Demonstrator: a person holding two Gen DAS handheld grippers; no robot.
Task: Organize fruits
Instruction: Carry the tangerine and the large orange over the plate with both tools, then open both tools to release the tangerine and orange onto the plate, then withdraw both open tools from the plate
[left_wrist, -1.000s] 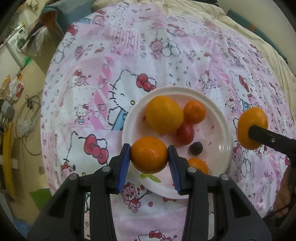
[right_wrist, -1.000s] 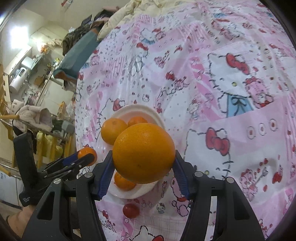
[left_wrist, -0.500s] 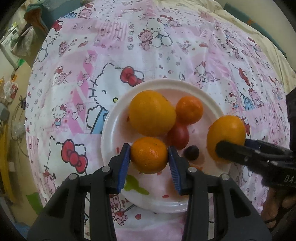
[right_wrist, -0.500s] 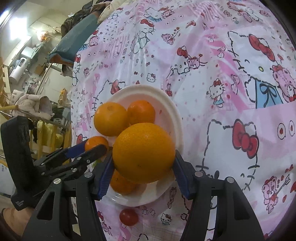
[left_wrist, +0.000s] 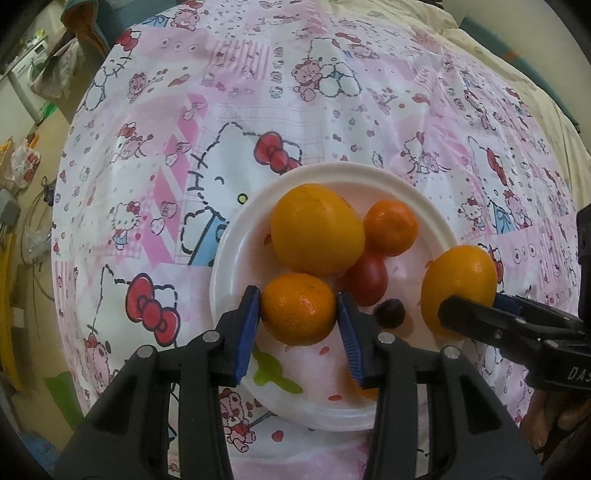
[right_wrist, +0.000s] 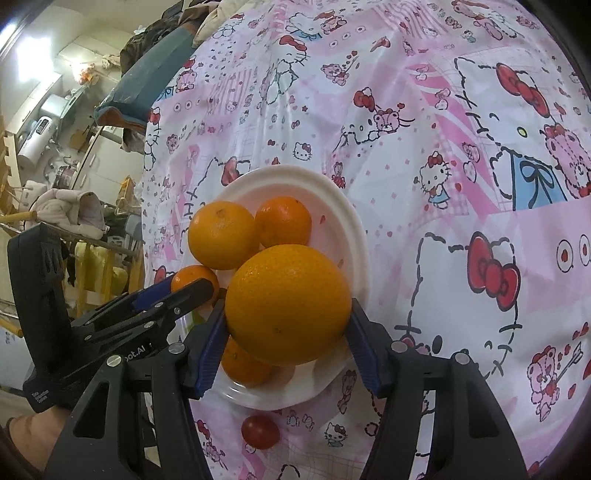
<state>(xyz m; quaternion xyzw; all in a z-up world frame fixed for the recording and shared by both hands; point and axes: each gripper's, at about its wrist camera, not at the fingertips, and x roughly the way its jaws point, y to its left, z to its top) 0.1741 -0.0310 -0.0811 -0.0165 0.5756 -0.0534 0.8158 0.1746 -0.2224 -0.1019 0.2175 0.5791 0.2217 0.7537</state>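
A white plate (left_wrist: 229, 258) on the pink cartoon-print cloth holds a large orange (left_wrist: 316, 229), a small tangerine (left_wrist: 391, 227), a red tomato (left_wrist: 365, 278) and a dark grape (left_wrist: 389, 314). My left gripper (left_wrist: 299, 310) is shut on a tangerine (left_wrist: 299, 308) just over the plate's near-left part. My right gripper (right_wrist: 288, 314) is shut on a big orange (right_wrist: 288, 304) over the plate's right side; the left wrist view shows that big orange (left_wrist: 460, 286) by the rim. Another tangerine (right_wrist: 242, 363) lies half hidden under the big orange.
A cherry tomato (right_wrist: 260, 432) lies on the cloth just outside the plate rim (right_wrist: 354, 236), near my right gripper. The left gripper (right_wrist: 192, 284) sits close beside the right one. Room clutter and furniture stand beyond the table's left edge.
Both grippers have come closer to the plate with their fruit. The right gripper's orange has moved from beside the plate to over its right rim.
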